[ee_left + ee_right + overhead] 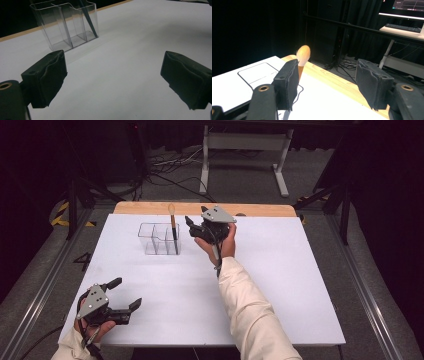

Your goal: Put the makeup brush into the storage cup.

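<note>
Upright, wooden-tipped brush [172,226] in clear ribbed plastic organizer [159,239]; right tongs [195,228], left tongs [126,294] released.

No text, label, brand, number or sign can be read on anything here.

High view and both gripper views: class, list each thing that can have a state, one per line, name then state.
Organizer: upright on the table, left and middle compartments empty.
Brush: standing tilted in the organizer's right compartment, tip up, not held.
Left hand-held gripper: open, empty.
Right hand-held gripper: open, empty, beside the brush.
</note>
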Tool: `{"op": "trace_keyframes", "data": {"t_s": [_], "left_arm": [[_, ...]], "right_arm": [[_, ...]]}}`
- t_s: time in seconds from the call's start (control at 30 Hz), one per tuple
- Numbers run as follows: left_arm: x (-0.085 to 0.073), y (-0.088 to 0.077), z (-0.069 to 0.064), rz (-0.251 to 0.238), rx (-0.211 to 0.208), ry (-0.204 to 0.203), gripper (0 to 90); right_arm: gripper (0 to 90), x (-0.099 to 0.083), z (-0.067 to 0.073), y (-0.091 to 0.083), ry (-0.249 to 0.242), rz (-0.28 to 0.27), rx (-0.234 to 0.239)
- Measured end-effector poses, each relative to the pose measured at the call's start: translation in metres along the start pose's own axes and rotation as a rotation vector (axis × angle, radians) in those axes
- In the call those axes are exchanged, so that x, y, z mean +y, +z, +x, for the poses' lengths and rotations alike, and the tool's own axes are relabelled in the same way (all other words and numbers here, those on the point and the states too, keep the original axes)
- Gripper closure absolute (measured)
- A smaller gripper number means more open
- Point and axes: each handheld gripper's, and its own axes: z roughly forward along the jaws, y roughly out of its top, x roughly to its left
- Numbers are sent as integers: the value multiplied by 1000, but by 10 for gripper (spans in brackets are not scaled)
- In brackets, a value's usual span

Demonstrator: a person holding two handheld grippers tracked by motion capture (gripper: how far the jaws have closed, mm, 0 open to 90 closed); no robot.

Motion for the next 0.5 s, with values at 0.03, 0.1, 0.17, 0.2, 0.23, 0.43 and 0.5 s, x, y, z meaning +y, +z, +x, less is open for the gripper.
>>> {"op": "trace_keyframes", "data": {"t_s": [0.03, 0.1, 0.17, 0.2, 0.23, 0.43, 0.5], "left_arm": [[0, 0, 0, 2, 0, 1, 74], [0, 1, 0, 6, -1, 3, 74], [0, 1, 0, 2, 4, 5, 74], [0, 0, 0, -2, 5, 1, 74], [0, 0, 0, -1, 6, 1, 74], [-1, 1, -1, 5, 4, 6, 73], [-1, 1, -1, 6, 2, 5, 73]], "right_arm": [[362, 1, -1, -2, -5, 2, -1], [360, 1, -1, -3, -8, -1, -4], [349, 2, -4, -9, -11, -5, -8], [346, 2, -4, -10, -16, -4, -12], [341, 2, -5, -12, -19, -3, -15], [310, 2, -5, -19, -43, 0, -29], [297, 3, -4, -23, -58, 0, -34]]}}
